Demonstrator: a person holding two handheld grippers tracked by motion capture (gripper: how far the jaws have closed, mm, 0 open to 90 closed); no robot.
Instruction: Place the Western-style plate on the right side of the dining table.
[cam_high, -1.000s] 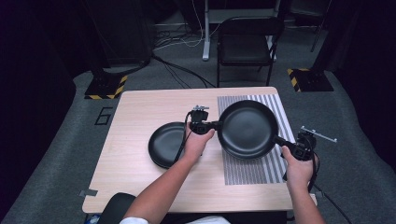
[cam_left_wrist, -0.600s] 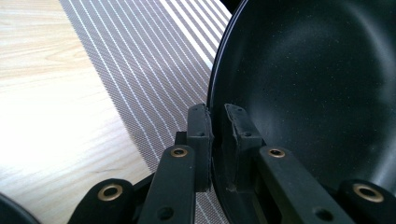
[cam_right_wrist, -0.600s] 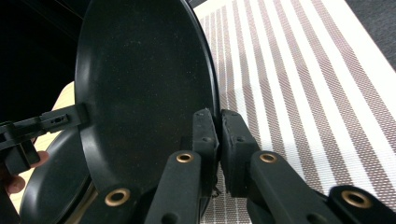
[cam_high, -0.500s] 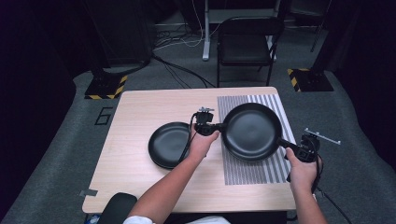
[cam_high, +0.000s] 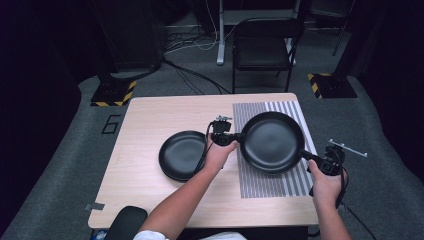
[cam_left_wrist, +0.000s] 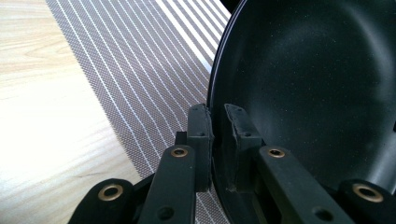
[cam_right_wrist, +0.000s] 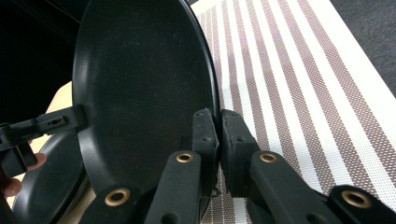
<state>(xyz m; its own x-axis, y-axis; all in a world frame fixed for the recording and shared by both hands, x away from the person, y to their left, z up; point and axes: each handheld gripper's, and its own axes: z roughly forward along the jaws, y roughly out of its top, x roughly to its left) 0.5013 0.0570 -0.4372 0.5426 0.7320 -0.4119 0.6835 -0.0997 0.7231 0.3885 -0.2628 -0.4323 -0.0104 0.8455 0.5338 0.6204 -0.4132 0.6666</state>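
Tabletop (cam_high: 150, 120): light wood, striped mat (cam_high: 295, 182) along its right edge. Frying pan (cam_high: 272, 142) over the mat, toward the far right corner. Black plate (cam_high: 181, 155) mid-tabletop, left of the pan.

Left forearm reaches in from the near edge; left gripper (cam_high: 231, 138) jaws clamped on the pan's left rim.

Right hand at the near right corner; right gripper (cam_high: 327, 162) jaws closed on the pan's handle side.

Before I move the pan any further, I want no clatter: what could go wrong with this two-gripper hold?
1. The left gripper pinches only the thin rim of the pan; the smooth edge could slip out.
2. The right gripper clamps the handle side, so if one hold fails, the pan may swing and drop onto the striped mat.
3. The black plate lies close beside the left gripper; a sideways drift could knock it.
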